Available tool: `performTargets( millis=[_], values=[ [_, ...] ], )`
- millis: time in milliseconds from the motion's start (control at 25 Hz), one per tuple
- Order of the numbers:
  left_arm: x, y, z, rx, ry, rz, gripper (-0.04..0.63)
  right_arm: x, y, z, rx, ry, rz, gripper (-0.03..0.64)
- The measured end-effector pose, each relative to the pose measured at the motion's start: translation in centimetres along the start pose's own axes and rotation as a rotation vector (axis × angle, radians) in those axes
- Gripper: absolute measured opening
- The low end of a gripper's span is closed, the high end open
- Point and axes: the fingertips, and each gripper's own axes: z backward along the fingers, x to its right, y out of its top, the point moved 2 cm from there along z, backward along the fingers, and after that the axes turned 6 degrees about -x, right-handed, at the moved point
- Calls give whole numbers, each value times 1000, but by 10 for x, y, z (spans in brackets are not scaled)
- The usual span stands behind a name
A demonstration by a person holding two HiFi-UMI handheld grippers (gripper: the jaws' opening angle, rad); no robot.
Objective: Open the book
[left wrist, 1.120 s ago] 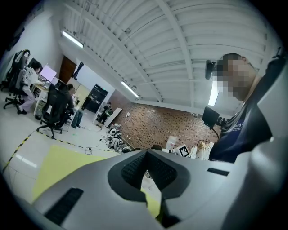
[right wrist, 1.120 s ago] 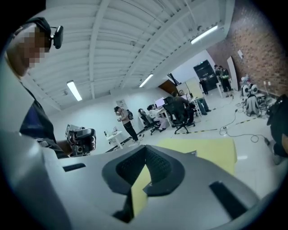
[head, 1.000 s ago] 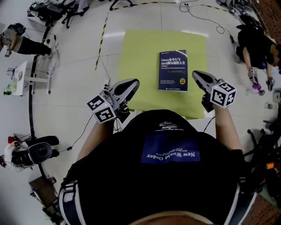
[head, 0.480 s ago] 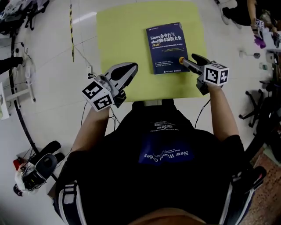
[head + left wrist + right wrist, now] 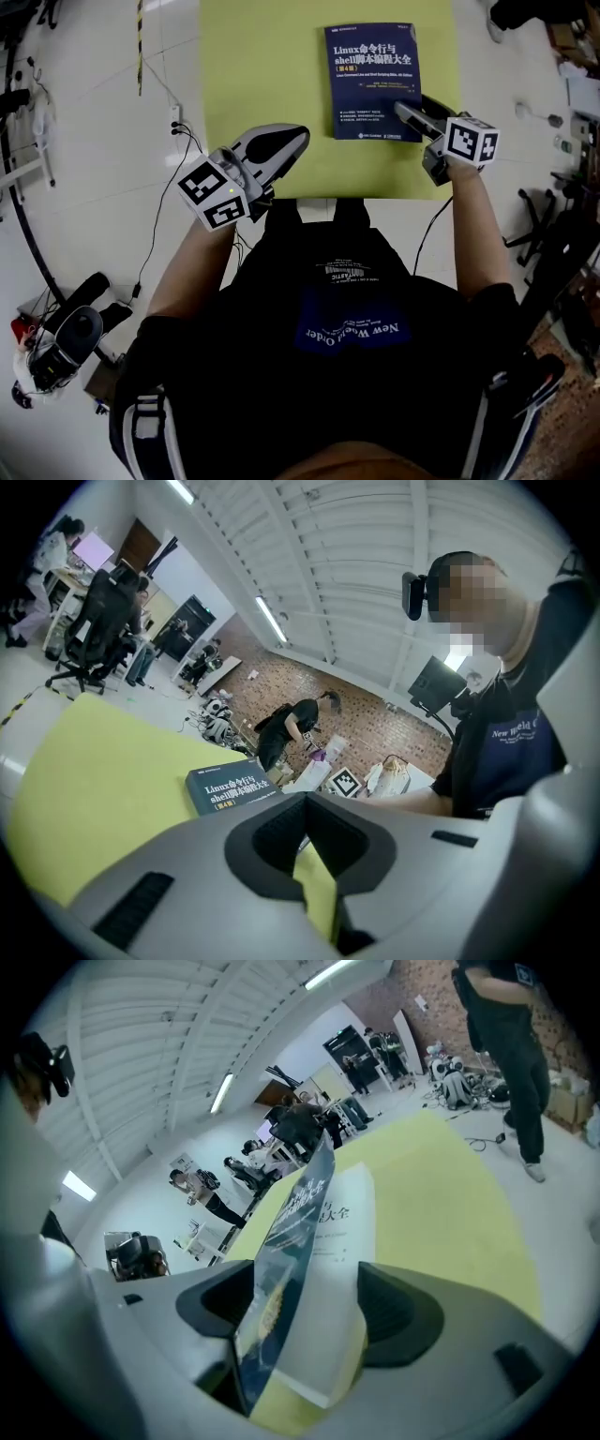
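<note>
The book [image 5: 372,80] is lying flat, blue front cover up, on the yellow bench [image 5: 262,84], toward its far right part as the head view shows it. The right gripper [image 5: 412,103] is reaching in at the book's near right corner, its marker cube [image 5: 472,141] facing up. Its 2 fingers have just been opening and are now standing spread wide, with that corner of the book [image 5: 319,1232] sitting between them (blue cover on one side, white page edges on the other); no squeeze on the book is showing. The left gripper [image 5: 296,138] is sitting over the near left part of the bench, well apart from the book, with its 2 fingers pressed together and nothing between them. From the left gripper view the book [image 5: 230,787] is appearing beyond the closed tips [image 5: 302,799], cover title readable and cover lying down.
</note>
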Motion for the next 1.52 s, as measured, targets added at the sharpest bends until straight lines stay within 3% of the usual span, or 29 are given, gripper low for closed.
performTargets(
  millis=[160,320,560,720,880,1160,1360,1520],
  values=[
    [-1,-3,8,11,7,7,5,-11,2,-3,-20,47,12,322],
    [-8,-3,14,15,19,11,5,-38,0,-20,-88,109,88,322],
    [-17,-9,21,19,23,27,5,-7,8,-7,-33,-43,62,322],
    [-22,-13,26,20,23,45,5,14,-7,-20,-71,-101,27,344],
    [-18,-12,27,21,21,44,5,9,-17,-32,-93,-54,-1,356],
    [-19,-11,31,33,19,47,5,0,-4,-21,-37,-23,-23,354],
    [-19,-11,31,43,10,66,6,-8,1,-15,-2,57,-106,354],
    [-20,-11,32,52,4,88,5,9,-7,-24,-77,51,-144,354]
  ],
)
